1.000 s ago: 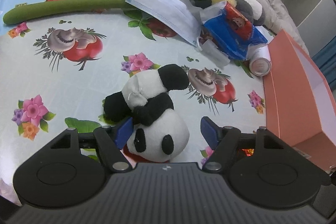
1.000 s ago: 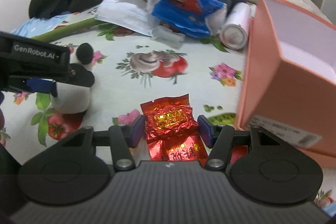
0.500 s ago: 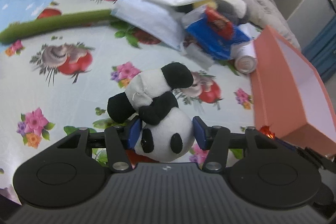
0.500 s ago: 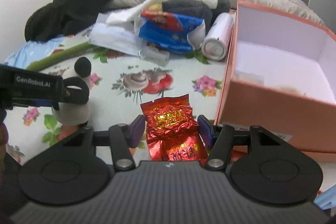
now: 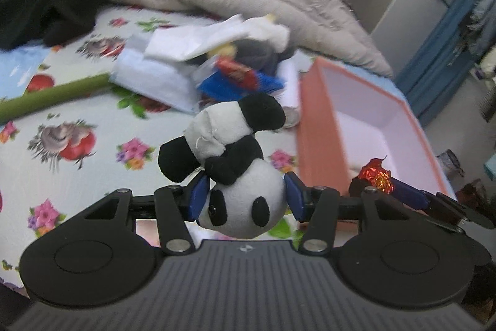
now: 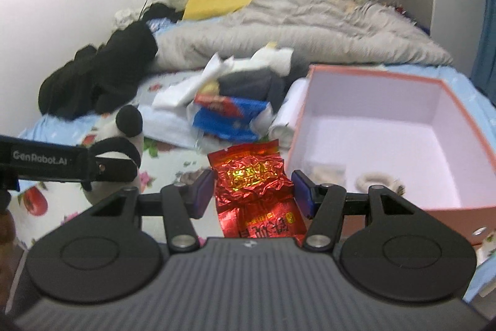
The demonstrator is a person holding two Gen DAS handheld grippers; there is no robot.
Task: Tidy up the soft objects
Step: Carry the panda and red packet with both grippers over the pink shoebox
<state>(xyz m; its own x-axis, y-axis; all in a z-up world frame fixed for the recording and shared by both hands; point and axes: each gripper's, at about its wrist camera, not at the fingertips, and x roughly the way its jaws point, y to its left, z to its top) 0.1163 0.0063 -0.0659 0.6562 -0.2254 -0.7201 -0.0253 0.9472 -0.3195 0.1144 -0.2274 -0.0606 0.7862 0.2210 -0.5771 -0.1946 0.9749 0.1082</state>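
Left wrist view: the left claw [image 5: 245, 196] is clamped on the panda [image 5: 235, 166], now lifted off the bed [image 5: 93, 169] beside the box [image 5: 322, 138]; a second ago it straddled the panda on the bed, its jaws closing since. Right wrist view: the right claw [image 6: 252, 186] pinches the red packet [image 6: 254, 185], raised near the box, which holds little, and the pile [image 6: 229, 101] remains unsorted.

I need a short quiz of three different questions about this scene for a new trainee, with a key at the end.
1. True or false: the left gripper holds the panda by its head, legs away from the camera.
2. What is between the right gripper's fingers?
A. a tissue pack
B. a red foil packet
C. a black sock
3. Fill in: the box is orange outside and ____ inside.

Key
1. True; the pads press on both sides of the head.
2. B, the red foil packet.
3. White; small pale things lie on its floor, too blurred to name.
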